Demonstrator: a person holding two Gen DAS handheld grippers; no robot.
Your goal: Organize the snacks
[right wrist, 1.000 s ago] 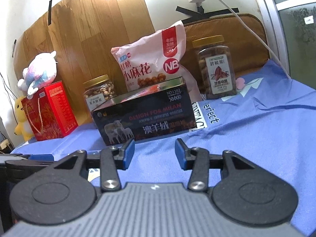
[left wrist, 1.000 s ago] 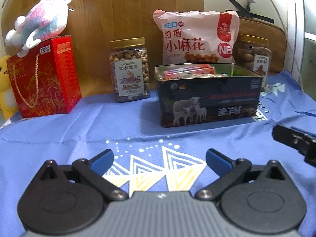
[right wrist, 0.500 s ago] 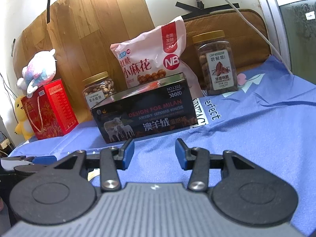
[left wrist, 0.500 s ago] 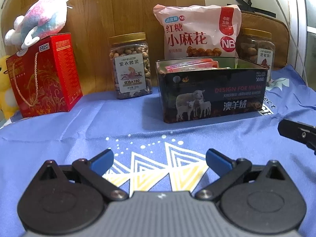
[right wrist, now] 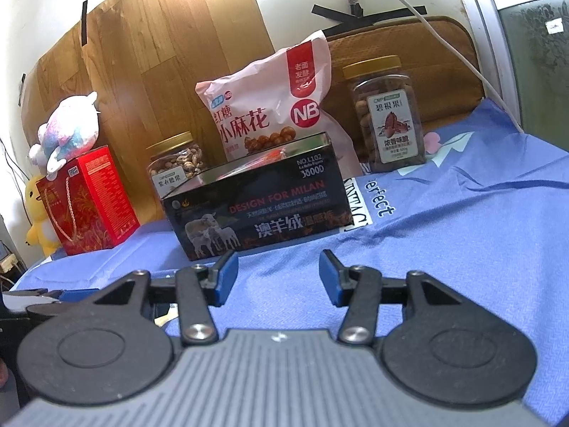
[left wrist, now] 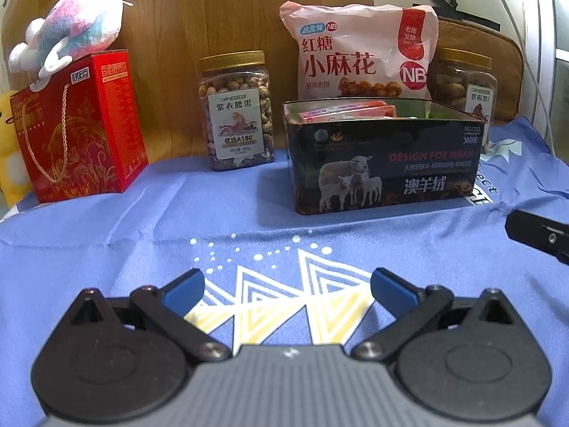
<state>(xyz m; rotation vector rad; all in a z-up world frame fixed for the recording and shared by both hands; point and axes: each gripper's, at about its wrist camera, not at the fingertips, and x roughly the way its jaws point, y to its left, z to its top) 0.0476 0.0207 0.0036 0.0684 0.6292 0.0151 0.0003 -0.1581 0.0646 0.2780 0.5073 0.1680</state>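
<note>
A black tin box point(left wrist: 384, 163) with sheep printed on it stands open on the blue cloth, with red snack packets point(left wrist: 346, 112) inside; it also shows in the right wrist view point(right wrist: 256, 206). Behind it lean a pink snack bag point(left wrist: 359, 53) point(right wrist: 270, 106), a nut jar point(left wrist: 236, 110) point(right wrist: 176, 165) to its left and a second jar point(left wrist: 462, 82) point(right wrist: 386, 114) to its right. My left gripper point(left wrist: 287, 290) is open and empty, low over the cloth. My right gripper point(right wrist: 278, 277) is open and empty; part of it point(left wrist: 537, 235) shows in the left view.
A red gift box point(left wrist: 78, 128) point(right wrist: 85, 203) with a plush toy point(left wrist: 67, 32) on top stands at the left. A yellow plush point(right wrist: 37, 213) sits beside it. A wooden board point(left wrist: 213, 10) backs the table. A white cable point(right wrist: 444, 39) hangs at the right.
Both grippers have drawn slightly nearer the tin box and snacks. Both stay open and empty.
</note>
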